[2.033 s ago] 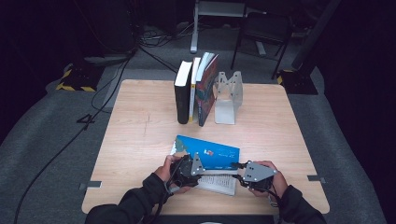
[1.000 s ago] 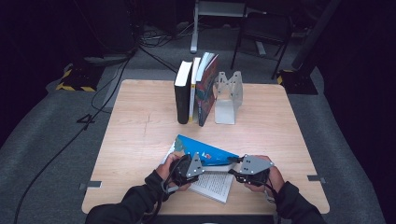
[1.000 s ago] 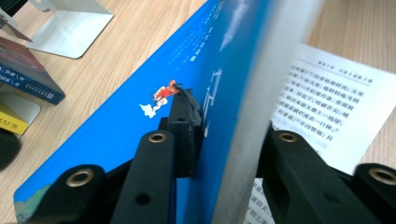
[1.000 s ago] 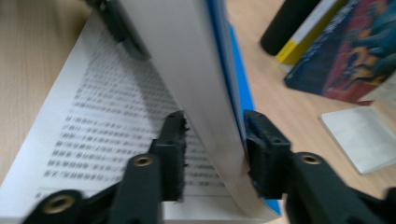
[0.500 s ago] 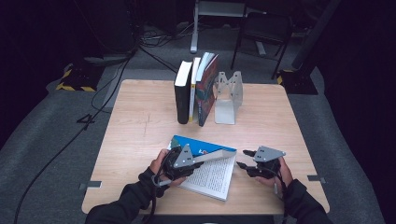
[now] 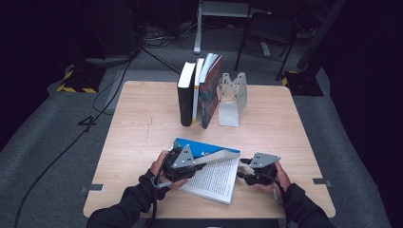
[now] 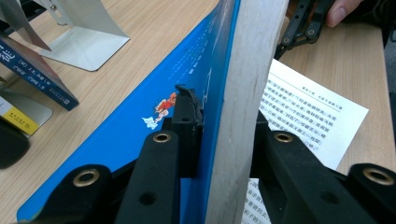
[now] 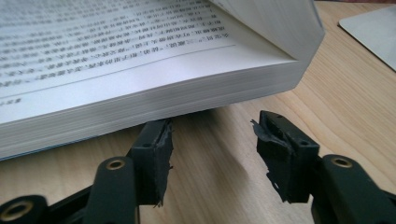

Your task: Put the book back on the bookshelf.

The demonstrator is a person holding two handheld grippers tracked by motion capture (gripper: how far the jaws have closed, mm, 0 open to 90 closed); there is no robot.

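- Lying open on the surface (image 6: 142, 123) at 6 o'clock: paperback book (image 6: 216, 178), thick, fairly heavy, floppy.
- Pinching its lifted blue cover and front pages: left gripper (image 7: 219, 116).
- Hanging half-open, empty, beside the book's 3 o'clock edge: right gripper (image 8: 212, 137).
- Taking hold best along the thick page block, not the loose pages.

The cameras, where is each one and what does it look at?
High view: above the near edge, looking forward and down on the light wooden table; sleeves, hands, both tools.
Left gripper view: on the left tool, looking along its jaws clamped on the blue-covered open book.
Right gripper view: on the right tool, low by the pages, jaws open.
All share that book.
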